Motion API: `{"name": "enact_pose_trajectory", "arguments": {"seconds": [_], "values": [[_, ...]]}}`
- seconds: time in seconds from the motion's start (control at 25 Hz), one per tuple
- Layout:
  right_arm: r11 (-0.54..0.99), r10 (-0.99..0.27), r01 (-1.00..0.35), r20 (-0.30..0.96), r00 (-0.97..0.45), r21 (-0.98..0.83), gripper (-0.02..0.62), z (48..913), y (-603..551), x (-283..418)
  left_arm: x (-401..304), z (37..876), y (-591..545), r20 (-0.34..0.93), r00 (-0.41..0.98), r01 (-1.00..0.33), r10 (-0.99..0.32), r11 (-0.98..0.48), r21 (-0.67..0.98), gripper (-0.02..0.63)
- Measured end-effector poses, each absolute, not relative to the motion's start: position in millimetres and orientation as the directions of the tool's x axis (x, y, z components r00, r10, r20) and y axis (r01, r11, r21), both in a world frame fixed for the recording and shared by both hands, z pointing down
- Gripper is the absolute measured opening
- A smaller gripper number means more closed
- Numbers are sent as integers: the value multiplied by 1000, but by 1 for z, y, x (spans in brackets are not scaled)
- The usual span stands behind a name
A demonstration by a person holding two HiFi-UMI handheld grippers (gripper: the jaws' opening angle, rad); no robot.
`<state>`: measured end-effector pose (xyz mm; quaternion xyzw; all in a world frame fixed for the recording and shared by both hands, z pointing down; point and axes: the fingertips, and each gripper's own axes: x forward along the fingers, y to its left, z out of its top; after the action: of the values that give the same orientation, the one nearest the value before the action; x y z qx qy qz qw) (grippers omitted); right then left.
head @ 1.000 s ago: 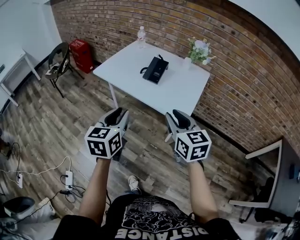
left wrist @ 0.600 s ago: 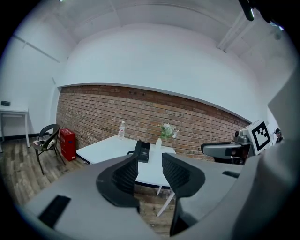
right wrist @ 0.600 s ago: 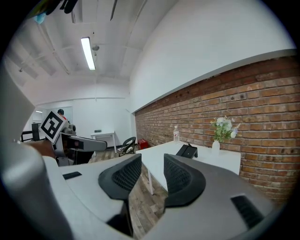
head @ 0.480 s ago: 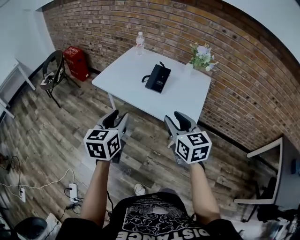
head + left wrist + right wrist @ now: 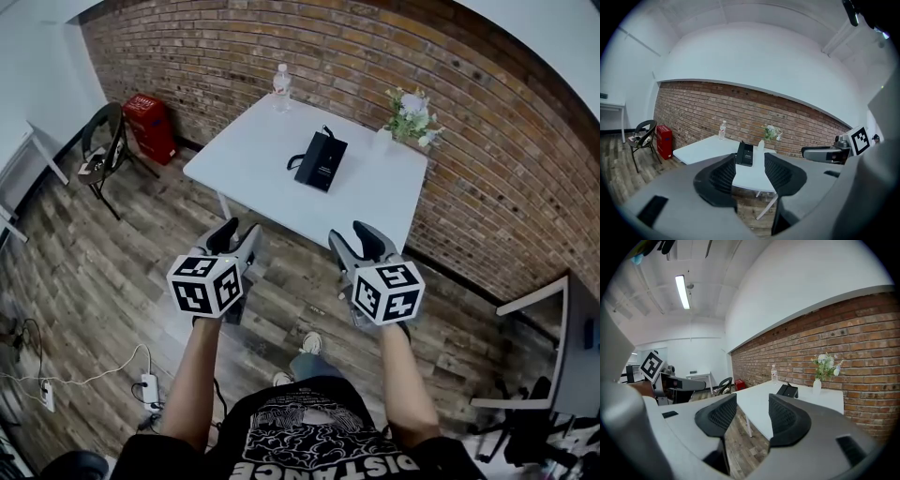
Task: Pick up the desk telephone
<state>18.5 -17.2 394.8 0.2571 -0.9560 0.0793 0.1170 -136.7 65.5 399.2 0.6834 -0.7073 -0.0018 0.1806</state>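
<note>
A black desk telephone point(image 5: 321, 159) with a coiled cord lies on a white table point(image 5: 253, 169) by the brick wall. It also shows far off between the jaws in the left gripper view, telephone point(image 5: 745, 153), and in the right gripper view, telephone point(image 5: 787, 390). My left gripper point(image 5: 234, 242) and right gripper point(image 5: 354, 242) are held side by side over the wooden floor, well short of the table. Their jaws are opening, with nothing between them.
A clear water bottle point(image 5: 280, 81) stands at the table's far corner and a vase of flowers point(image 5: 408, 114) at its right corner. A black chair point(image 5: 105, 142) and a red box point(image 5: 149, 123) stand at the left by the wall. Cables point(image 5: 84, 375) lie on the floor.
The person has walked toward the table, so the table and telephone sit nearer in the head view. Both grippers travelled along with the person, and their jaws stand wider apart.
</note>
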Motion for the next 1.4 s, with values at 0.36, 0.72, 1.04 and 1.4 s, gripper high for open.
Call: {"name": "enact_pose_trajectory", "arguments": {"seconds": [0.36,0.72,1.04,1.4], "values": [[853,-471,-512,272,-839,-104,199,409,-66,-4,-158,414,13,269,22,-963,-963,52,265,173],[842,-471,-524,299,-830,-127,207,424,-153,-35,-187,429,-80,304,63,-960,-951,26,279,175],[829,-458,-534,343,-820,-169,215,445,-233,-59,-201,447,-168,352,116,-951,-929,-1,310,175],[818,-423,-530,391,-818,-224,220,475,-292,-77,-210,473,-240,393,172,-938,-903,-29,345,175]]}}
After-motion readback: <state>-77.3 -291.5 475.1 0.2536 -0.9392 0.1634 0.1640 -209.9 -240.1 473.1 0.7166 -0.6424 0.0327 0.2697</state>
